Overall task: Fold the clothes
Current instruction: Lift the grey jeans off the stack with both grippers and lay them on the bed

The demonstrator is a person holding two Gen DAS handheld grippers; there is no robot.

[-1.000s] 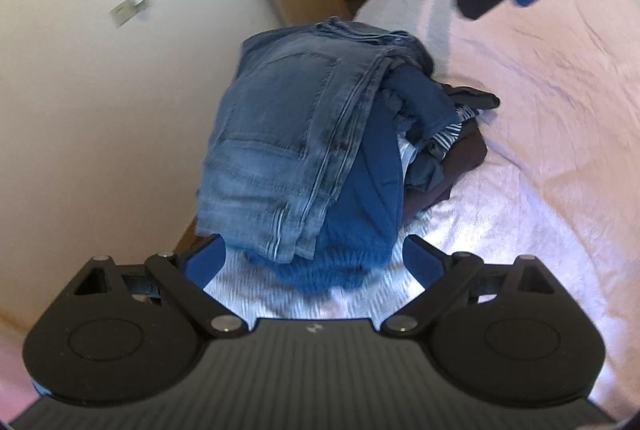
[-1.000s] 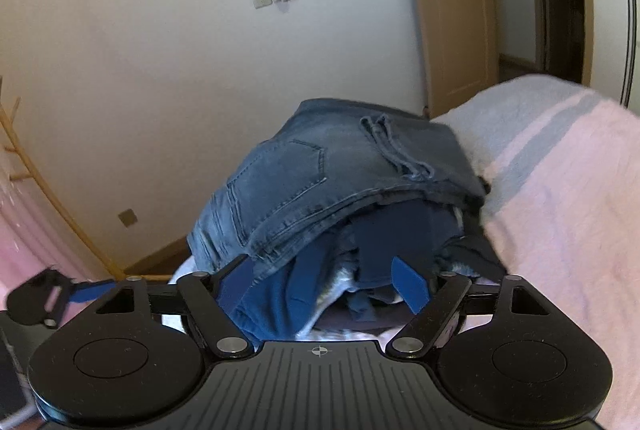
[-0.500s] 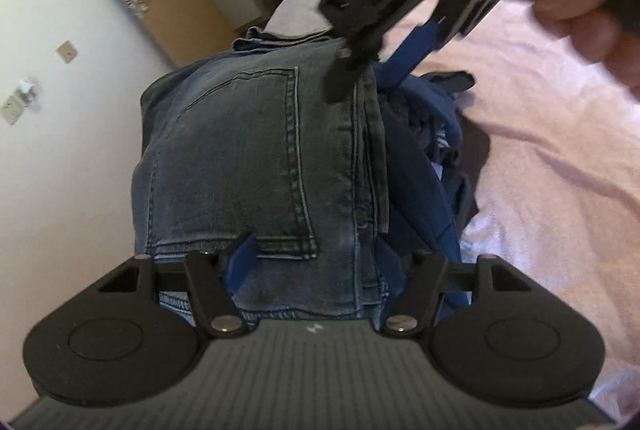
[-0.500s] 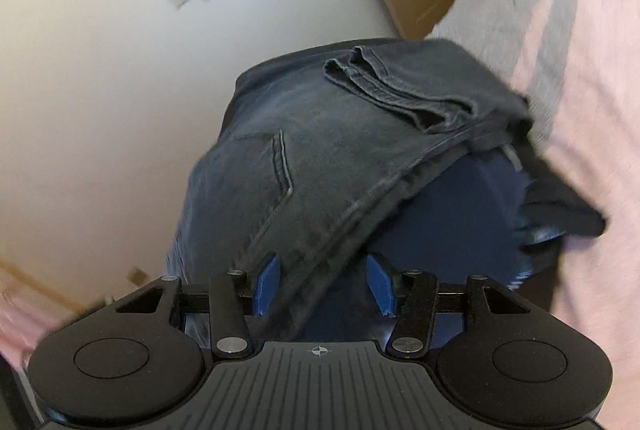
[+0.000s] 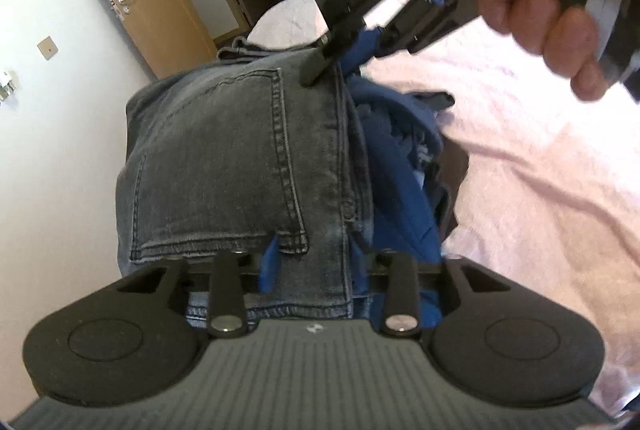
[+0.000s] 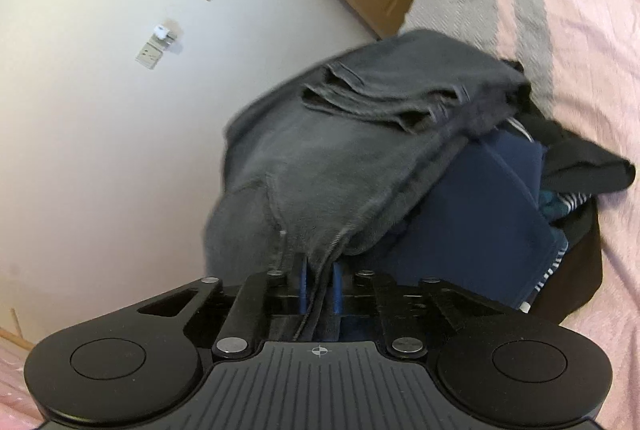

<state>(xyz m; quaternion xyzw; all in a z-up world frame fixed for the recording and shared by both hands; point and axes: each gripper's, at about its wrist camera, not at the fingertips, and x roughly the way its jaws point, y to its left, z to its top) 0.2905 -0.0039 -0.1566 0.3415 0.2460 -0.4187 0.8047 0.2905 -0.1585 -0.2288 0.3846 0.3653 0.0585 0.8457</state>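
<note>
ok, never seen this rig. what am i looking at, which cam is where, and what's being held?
There is no robot arm here: a person carries a hand-held two-finger gripper in each hand, and each has a fisheye camera looking along its fingers. One picture is from the left gripper, the other from the right gripper. On a bed with a pink cover lies a pile of clothes: jeans on top, a dark blue garment and other pieces under them. Both grippers pinch the edge of the jeans. The left view also shows the person's right hand around the other gripper's handle.
</note>
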